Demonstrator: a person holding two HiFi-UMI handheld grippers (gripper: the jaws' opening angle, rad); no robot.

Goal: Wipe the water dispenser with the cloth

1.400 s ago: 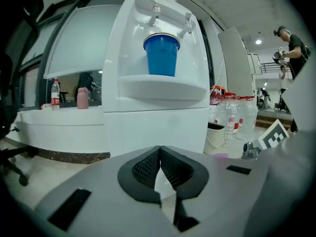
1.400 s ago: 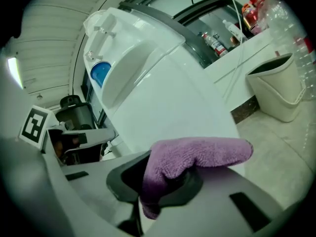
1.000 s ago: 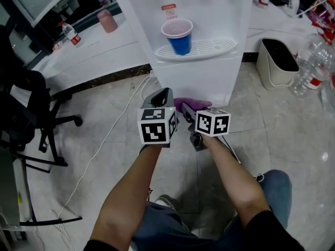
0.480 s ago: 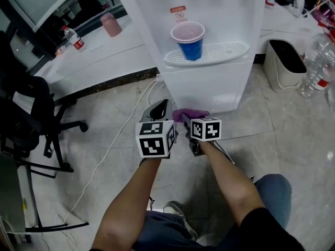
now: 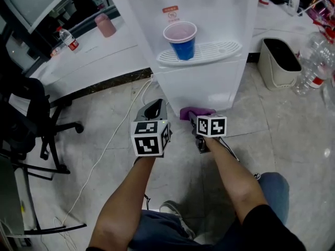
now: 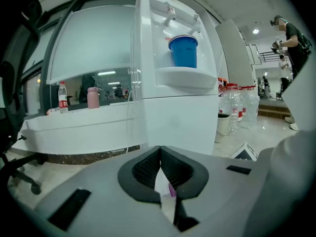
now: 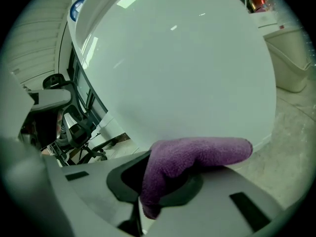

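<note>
Jaws pinching cloth (image 7: pixel 197 154), beside dispenser (image 5: pixel 207 88) bottom edge

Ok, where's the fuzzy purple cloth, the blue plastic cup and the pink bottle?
fuzzy purple cloth (image 7: pixel 197 154): right gripper view, its folded middle.
blue plastic cup (image 5: pixel 183 48): head view, its blue side wall.
pink bottle (image 5: pixel 105 25): head view, its body.

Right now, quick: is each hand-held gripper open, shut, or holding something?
Left hand-held gripper: shut, nothing between its jaws.
Right hand-held gripper: shut on the purple cloth.
</note>
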